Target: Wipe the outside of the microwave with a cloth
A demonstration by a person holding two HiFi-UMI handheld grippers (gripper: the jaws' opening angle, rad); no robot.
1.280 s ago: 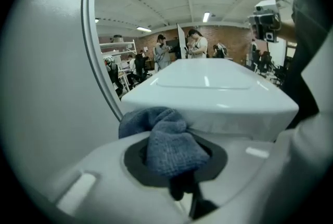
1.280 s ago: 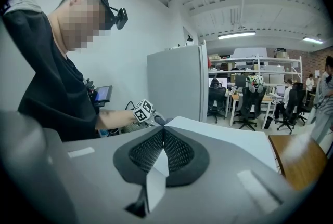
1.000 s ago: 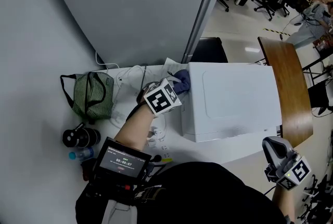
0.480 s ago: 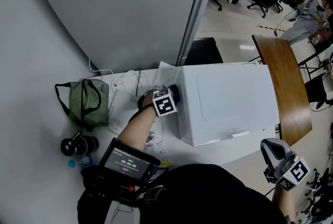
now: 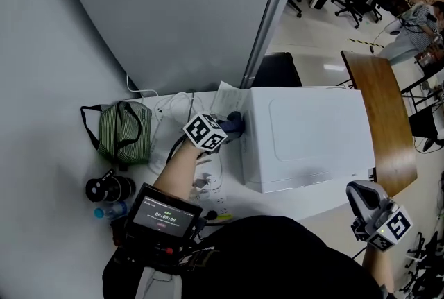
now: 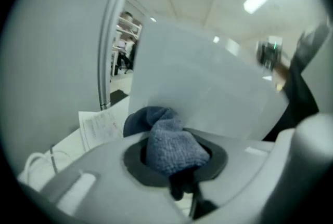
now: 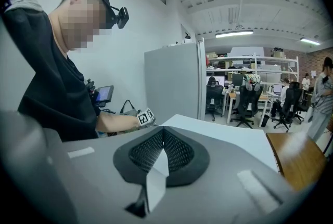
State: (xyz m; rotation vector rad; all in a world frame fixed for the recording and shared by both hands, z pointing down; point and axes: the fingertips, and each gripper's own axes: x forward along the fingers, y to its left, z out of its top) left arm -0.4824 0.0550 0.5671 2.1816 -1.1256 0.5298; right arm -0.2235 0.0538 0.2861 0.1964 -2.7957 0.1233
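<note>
- the left gripper [image 5: 225,127] has its fingers clamped on a bunched blue cloth [image 6: 171,146], which bulges out between them.
- the cloth presses against the left side wall of the white microwave [image 5: 312,134], at the microwave's 9 o'clock in the head view, near its rear corner.
- the microwave stands on a white tabletop [image 5: 277,199].
- the right gripper [image 7: 163,151] hangs at 5 o'clock in the head view, past the tabletop's near edge and well apart from the microwave; its fingers are pressed together with nothing between them.
- a sheet of paper [image 5: 227,94] lies at the microwave's 10 o'clock, just beyond the cloth.
- a green striped bag [image 5: 123,130] sits on the tabletop at the left gripper's 9 o'clock.
</note>
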